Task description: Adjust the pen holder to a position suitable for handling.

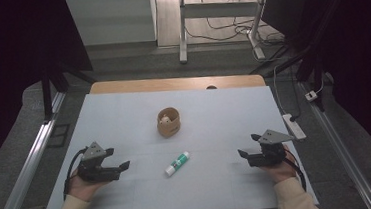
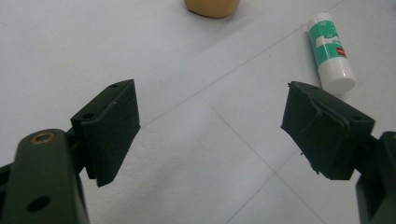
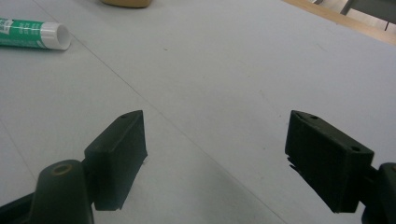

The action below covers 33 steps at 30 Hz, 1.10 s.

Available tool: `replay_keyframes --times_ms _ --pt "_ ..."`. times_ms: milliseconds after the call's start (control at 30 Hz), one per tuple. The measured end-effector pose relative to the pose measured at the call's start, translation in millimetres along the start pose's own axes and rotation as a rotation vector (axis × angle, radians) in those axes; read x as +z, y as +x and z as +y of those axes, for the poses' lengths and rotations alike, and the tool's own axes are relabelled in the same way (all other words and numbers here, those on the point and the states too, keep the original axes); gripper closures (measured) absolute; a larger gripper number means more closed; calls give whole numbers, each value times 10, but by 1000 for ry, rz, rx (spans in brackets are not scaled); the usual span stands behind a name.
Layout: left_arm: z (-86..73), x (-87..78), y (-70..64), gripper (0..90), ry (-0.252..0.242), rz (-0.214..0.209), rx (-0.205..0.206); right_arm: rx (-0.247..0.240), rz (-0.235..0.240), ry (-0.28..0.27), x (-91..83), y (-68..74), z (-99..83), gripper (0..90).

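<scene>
1. The left gripper [image 1: 119,160] rests low on the table [image 1: 124,114], jaws spread wide, empty.
2. The right gripper [image 1: 247,146] matches it, also spread and empty.
3. The glue stick [image 1: 177,163] lies between them, near the wooden cup [image 1: 168,122].

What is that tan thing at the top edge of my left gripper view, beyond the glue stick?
Observer: The high view shows it whole. It is a short round tan cup, upright and open on top.
Operator: Is anything in it?
Observer: A small pale object sits inside, too small to identify.
Operator: Where is my right claw?
Observer: The right claw is open at the near right of the table. The glue stick lies between it and the left claw.
</scene>
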<state>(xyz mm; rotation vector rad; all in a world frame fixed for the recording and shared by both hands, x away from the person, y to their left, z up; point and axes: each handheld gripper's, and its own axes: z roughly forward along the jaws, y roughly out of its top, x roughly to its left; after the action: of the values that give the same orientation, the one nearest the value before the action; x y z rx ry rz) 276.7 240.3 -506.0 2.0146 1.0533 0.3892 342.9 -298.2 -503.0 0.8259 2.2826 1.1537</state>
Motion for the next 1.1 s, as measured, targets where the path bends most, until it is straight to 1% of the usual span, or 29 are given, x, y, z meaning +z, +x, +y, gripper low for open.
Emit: replay_keyframes --times_ms 100,200,467,667,867,1033,1100 --pt "5 5 -10 189 2 -2 0 7 0 -6 -23 13 2 208" --pt "9 -3 -30 190 3 -1 8 0 -6 -11 -36 22 8 210" --pt "45 -21 -30 199 4 -3 -3 1 -2 -17 -33 32 8 212" --pt "169 -33 -25 202 6 -1 10 -1 0 -22 -43 23 12 214" --pt "320 23 -6 206 8 -24 3 5 1 -31 -58 16 8 214" --pt "430 71 11 209 8 -42 5 3 0 -26 -62 22 8 215" --pt "468 90 13 210 10 -42 13 3 -2 -21 -66 21 6 215"
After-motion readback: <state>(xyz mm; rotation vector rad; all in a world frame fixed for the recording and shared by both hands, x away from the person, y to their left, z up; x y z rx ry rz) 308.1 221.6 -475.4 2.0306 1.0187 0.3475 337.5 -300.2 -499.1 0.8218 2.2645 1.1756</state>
